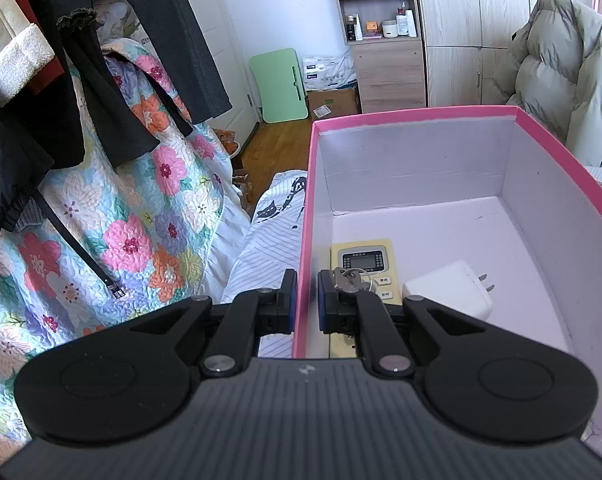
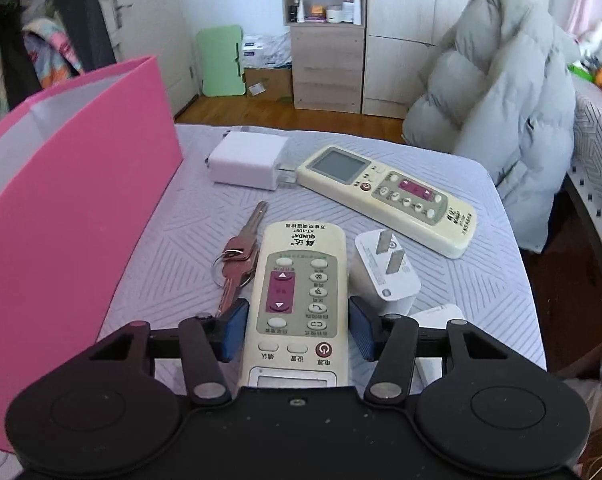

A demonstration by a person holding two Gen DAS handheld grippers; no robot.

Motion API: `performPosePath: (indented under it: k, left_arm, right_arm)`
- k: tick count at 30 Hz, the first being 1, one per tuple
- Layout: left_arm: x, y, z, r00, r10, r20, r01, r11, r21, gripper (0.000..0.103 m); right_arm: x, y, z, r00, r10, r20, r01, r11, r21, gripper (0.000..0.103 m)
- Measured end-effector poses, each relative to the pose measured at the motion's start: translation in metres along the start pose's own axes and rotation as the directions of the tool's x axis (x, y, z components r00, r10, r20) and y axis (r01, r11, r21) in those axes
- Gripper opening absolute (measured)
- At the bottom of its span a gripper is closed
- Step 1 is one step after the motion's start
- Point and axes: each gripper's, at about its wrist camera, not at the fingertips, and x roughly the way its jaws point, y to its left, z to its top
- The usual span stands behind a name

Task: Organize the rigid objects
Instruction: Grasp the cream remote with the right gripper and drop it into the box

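Remotes, chargers and keys are split between a pink box point(image 1: 421, 120) and the bed cover point(image 2: 441, 280) beside it. In the left wrist view, the left tool point(image 1: 306, 300) straddles the box's left wall at lower centre, one blue pad outside and one inside, the jaws narrowly apart around the wall; whether they pinch it I cannot tell. Inside the box lie a yellowish remote point(image 1: 363, 258), a key bunch point(image 1: 351, 278) on top of it, and a white charger point(image 1: 453, 288) just beside. In the right wrist view, the right tool point(image 2: 297, 328) is spread, its pads flanking a cream remote point(image 2: 297, 292) at lower centre. Keys point(image 2: 239, 258) lie to its left, a plug charger point(image 2: 383, 272) to its right, a second remote point(image 2: 389, 196) and a white adapter point(image 2: 247, 160) above.
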Motion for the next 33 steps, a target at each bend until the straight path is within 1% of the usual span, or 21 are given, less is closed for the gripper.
performPosePath:
  k: [3, 9, 15, 18, 20, 23, 25, 27, 28, 29, 30, 33]
  left_arm:
    - [-0.001, 0.000, 0.000, 1.000, -0.005, 0.003, 0.005, 1.000, 0.003, 0.009]
    - [-0.002, 0.001, 0.000, 1.000, 0.001, 0.002, -0.001, 1.000, 0.007, 0.009]
    - [-0.003, 0.002, 0.001, 1.000, -0.001, 0.003, 0.001, 1.000, 0.004, 0.009]
    - [-0.003, 0.003, 0.001, 1.000, -0.004, 0.004, 0.004, 1.000, 0.000, 0.009]
    - [-0.002, 0.003, 0.001, 1.000, -0.005, 0.004, 0.005, 1.000, -0.002, 0.009]
    - [-0.002, 0.004, 0.001, 1.000, -0.005, 0.004, 0.005, 1.000, -0.001, 0.009]
    - [-0.002, 0.003, 0.001, 1.000, -0.005, 0.004, 0.005, 1.000, -0.002, 0.009]
    - [-0.002, 0.003, 0.001, 1.000, -0.007, 0.005, 0.007, 1.000, -0.004, 0.009]
    - [-0.002, 0.003, 0.001, 1.000, -0.008, 0.005, 0.008, 1.000, -0.005, 0.009]
    - [-0.001, 0.004, 0.001, 1.000, -0.009, 0.005, 0.009, 1.000, -0.005, 0.009]
    - [-0.002, 0.004, 0.001, 1.000, -0.009, 0.006, 0.009, 1.000, -0.005, 0.009]
    - [-0.002, 0.004, 0.000, 1.000, -0.007, 0.006, 0.007, 1.000, -0.006, 0.009]
  right_arm:
    - [-0.012, -0.003, -0.001, 0.999, 0.025, 0.025, -0.025, 1.000, 0.009, 0.058]
    - [-0.041, 0.001, 0.001, 0.992, 0.049, 0.116, -0.051, 0.999, 0.015, 0.058]
    - [-0.069, 0.010, 0.014, 0.972, 0.083, 0.222, -0.085, 0.996, 0.000, 0.058]
    - [-0.088, 0.018, 0.024, 0.949, 0.112, 0.294, -0.110, 0.994, -0.023, 0.058]
    - [-0.103, 0.026, 0.033, 0.929, 0.143, 0.341, -0.134, 0.990, -0.049, 0.058]
    - [-0.124, 0.041, 0.048, 0.891, 0.232, 0.390, -0.203, 0.972, -0.114, 0.058]
    - [-0.135, 0.054, 0.055, 0.860, 0.332, 0.388, -0.280, 0.942, -0.187, 0.058]
    - [-0.138, 0.068, 0.059, 0.833, 0.417, 0.363, -0.340, 0.904, -0.259, 0.058]
    - [-0.136, 0.075, 0.060, 0.825, 0.450, 0.341, -0.359, 0.885, -0.298, 0.058]
    - [-0.133, 0.084, 0.060, 0.824, 0.473, 0.312, -0.370, 0.866, -0.335, 0.058]
    - [-0.128, 0.093, 0.059, 0.832, 0.481, 0.278, -0.366, 0.851, -0.378, 0.058]
    - [-0.109, 0.116, 0.053, 0.872, 0.453, 0.187, -0.311, 0.806, -0.504, 0.058]
